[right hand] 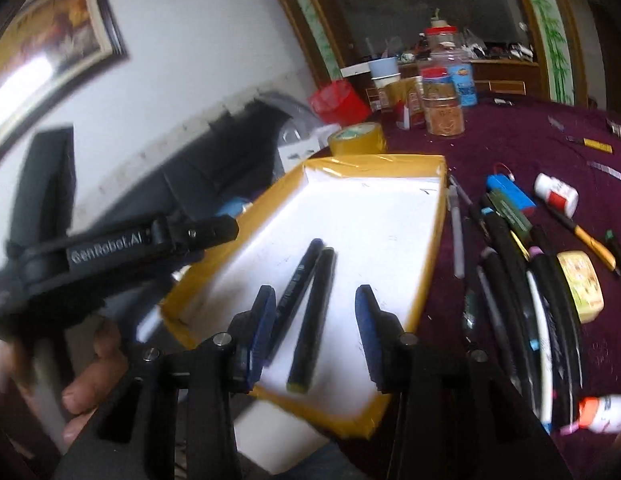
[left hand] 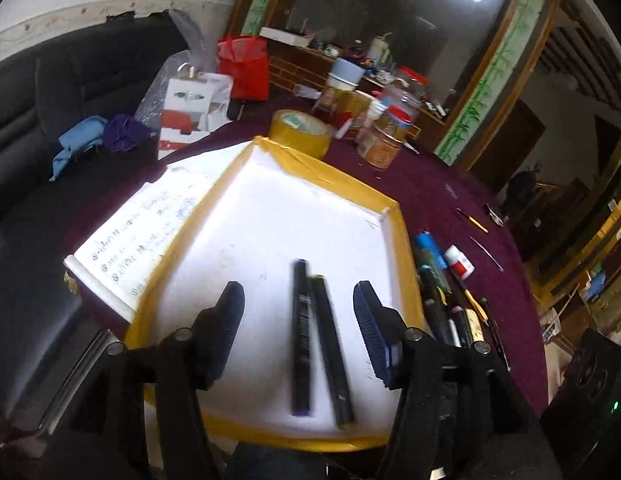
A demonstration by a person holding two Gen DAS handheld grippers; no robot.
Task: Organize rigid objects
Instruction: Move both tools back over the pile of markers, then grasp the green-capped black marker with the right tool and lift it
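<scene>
On the white floor of the yellow-taped tray, two black markers lie side by side, one purple-capped, one yellow-green-capped. Left gripper and right gripper hover above with jaws apart, gripping nothing.

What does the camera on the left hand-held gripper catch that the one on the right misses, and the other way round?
Only the left view shows the handwritten sheet beside the tray, and the blue cloth on the dark seat.

Only the right view shows the framed picture on the wall, the yellow eraser-like block, and the left hand-held gripper itself.

Both show the yellow-edged tray with two dark markers inside, the tape roll and the pens lying outside the tray.
</scene>
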